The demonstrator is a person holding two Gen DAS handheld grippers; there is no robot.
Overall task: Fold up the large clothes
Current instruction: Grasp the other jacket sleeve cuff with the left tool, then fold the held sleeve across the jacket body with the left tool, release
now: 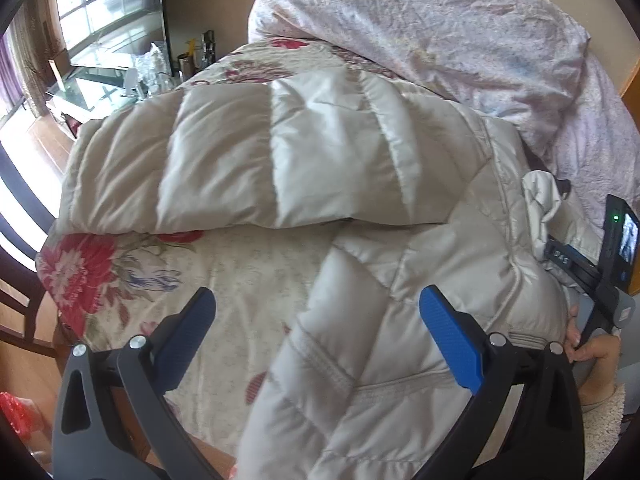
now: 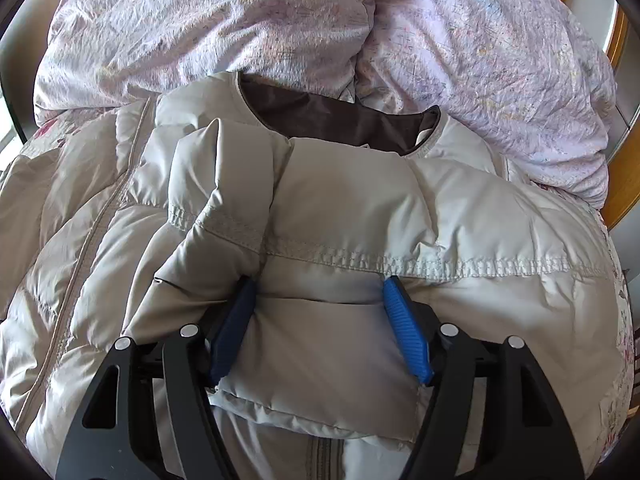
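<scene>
Left wrist view first: your left gripper [image 1: 318, 320] hangs with its jaws spread wide and nothing between them, over the flowered bedspread [image 1: 224, 264] and the near sleeve of the puffy beige jacket [image 1: 304, 152]. The jacket lies spread on the bed, its far sleeve stretched out leftward and a crumpled lilac duvet [image 1: 460, 28] heaped behind it. At the right edge your right hand [image 1: 592, 350] grips the other tool's handle.

In the right wrist view, your right gripper [image 2: 320, 296] is grasping a folded-over sleeve panel of the jacket; both blue pads [image 2: 404, 320] press into the padding, just below the brown-lined collar [image 2: 340, 116].

You seem to be mid-way through folding a sleeve across the body. Next, lay that panel flat before releasing, and bring the free left gripper to the outstretched sleeve.
</scene>
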